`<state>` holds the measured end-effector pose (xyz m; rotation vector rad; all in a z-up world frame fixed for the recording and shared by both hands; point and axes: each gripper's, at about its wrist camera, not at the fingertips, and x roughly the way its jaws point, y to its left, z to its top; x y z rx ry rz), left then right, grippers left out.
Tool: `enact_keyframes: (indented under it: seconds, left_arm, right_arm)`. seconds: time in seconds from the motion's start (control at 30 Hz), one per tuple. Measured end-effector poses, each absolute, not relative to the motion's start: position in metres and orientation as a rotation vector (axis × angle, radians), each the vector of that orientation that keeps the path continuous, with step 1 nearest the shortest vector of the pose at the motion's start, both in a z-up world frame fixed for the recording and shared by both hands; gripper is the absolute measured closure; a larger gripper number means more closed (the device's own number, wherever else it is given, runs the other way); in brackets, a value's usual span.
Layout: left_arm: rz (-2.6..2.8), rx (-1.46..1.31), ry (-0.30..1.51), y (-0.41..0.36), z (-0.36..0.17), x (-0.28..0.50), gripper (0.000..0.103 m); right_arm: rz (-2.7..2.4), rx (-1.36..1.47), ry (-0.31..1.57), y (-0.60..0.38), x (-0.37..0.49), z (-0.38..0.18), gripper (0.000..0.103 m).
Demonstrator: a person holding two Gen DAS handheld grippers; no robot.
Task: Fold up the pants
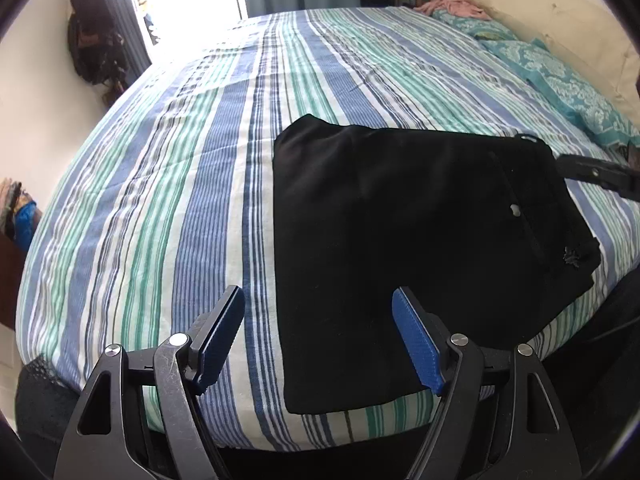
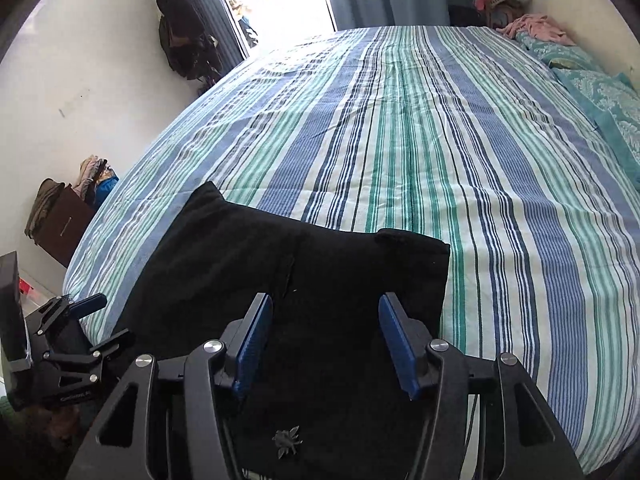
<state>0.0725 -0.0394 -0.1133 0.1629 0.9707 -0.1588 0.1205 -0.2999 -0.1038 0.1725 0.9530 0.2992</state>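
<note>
The left gripper point(image 1: 318, 344) hovers with its blue pads spread apart and nothing between them, over the near edge of the bed point(image 1: 168, 168). The right gripper point(image 2: 326, 344) is likewise spread wide and empty, above the black pants point(image 2: 296, 264). The pants lie folded into a compact block on the striped bedspread near the bed's near edge; their black cloth swallows most seams and layers. Farther off, teal pillows point(image 1: 560, 80) sit by the headboard, partly cut off by the frame.

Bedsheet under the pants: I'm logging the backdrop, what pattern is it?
The bedsheet has blue, green and white stripes, clearest in the right wrist view.
</note>
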Motion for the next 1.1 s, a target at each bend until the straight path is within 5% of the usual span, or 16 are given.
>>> enact_keyframes:
  seconds: [0.17,0.33,0.47,0.57,1.1]
  left_arm:
    - [-0.157,0.135,0.993,-0.033,-0.116,0.069,0.024]
    - [-0.144,0.245,1.022,-0.050,-0.134,0.065,0.024]
    - [-0.133,0.223,1.008,-0.048,-0.121,0.065,0.022]
    - [-0.127,0.217,1.003,-0.048,-0.118,0.066,0.022]
    - [-0.128,0.231,1.006,-0.050,-0.119,0.065,0.022]
  right_arm:
    - [0.428,0.176,0.953,-0.278,0.064,-0.087,0.047]
    - [0.363,0.202,1.132,-0.273,0.045,-0.140,0.048]
    - [0.333,0.249,1.014,-0.281,0.027,-0.124,0.046]
    - [0.284,0.242,0.903,-0.288,0.012,-0.107,0.034]
    - [0.225,0.318,0.888,-0.306,0.017,-0.111,0.033]
